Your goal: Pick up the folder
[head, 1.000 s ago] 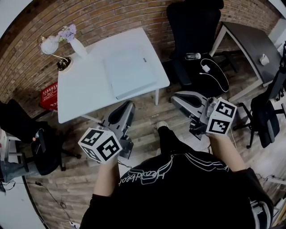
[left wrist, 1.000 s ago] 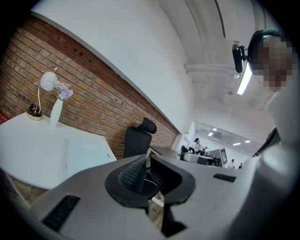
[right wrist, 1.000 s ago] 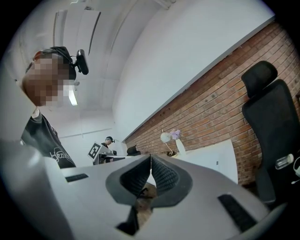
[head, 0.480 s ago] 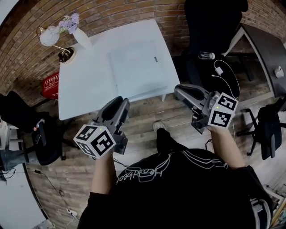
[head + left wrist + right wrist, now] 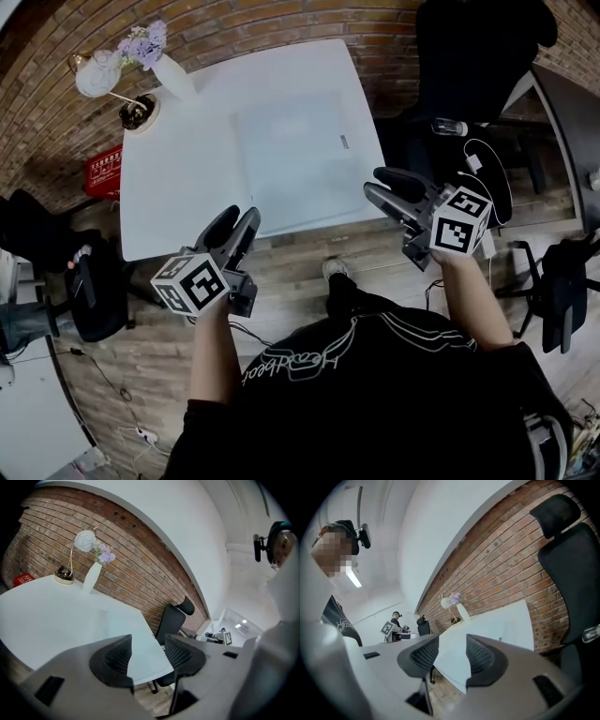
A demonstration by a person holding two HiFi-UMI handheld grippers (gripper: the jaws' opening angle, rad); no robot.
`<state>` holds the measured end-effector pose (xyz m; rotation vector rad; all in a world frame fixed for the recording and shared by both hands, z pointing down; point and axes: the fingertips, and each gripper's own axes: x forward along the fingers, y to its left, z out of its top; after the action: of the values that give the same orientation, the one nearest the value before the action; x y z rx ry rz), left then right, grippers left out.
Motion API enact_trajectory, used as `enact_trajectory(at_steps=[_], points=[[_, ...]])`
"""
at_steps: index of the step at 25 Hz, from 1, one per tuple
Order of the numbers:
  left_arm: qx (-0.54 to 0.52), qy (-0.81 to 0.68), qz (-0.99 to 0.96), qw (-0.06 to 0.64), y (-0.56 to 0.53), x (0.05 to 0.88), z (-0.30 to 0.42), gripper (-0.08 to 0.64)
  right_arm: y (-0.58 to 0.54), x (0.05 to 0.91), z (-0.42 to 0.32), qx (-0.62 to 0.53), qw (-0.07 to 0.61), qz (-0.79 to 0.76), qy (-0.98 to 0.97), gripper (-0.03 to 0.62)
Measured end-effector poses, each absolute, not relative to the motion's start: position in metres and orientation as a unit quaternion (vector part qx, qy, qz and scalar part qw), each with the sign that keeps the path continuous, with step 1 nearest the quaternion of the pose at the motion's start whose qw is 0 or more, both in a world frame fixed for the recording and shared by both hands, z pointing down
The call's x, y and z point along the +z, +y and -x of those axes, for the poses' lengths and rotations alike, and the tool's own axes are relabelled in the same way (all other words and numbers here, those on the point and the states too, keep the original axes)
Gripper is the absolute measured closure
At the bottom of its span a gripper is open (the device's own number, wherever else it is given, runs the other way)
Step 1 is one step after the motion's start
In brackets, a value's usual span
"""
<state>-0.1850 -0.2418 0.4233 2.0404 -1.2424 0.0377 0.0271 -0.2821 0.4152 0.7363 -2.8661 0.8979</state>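
Observation:
The folder is pale and flat, lying on the right half of the white table. My left gripper hangs just short of the table's near edge, left of the folder. At the near right corner my right gripper hovers close to the folder's corner. Both sets of jaws have just been opening and stand apart with nothing between them. In the left gripper view the gripper looks across the table at the folder. Past the right gripper, the folder lies by the brick wall.
A white vase with purple flowers and a globe lamp stand at the table's far left corner. A black office chair sits right of the table, with white cables beside it. Another dark chair stands at the left.
Both grippers have travelled forward and down toward the table's near edge. Their jaws, shut a second ago, now stand apart.

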Motion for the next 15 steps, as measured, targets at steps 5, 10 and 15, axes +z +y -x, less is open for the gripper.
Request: enact_trajectory(at_steps=[5,10,15], points=[[0.025,-0.494,-0.776,0.391,-0.267,0.453,0.198,0.347,-0.313,0.448,-0.026,0.32,0.052,-0.242,-0.914,0.437],[0.047,-0.506,-0.756,0.413,-0.28,0.489,0.207,0.334,-0.327,0.487,-0.022,0.35,0.099,-0.239,-0.9,0.433],[0.069,-0.505,-0.735,0.447,-0.282,0.525,0.21,0.33,-0.333,0.528,-0.022,0.408,0.131,-0.252,-0.868,0.43]])
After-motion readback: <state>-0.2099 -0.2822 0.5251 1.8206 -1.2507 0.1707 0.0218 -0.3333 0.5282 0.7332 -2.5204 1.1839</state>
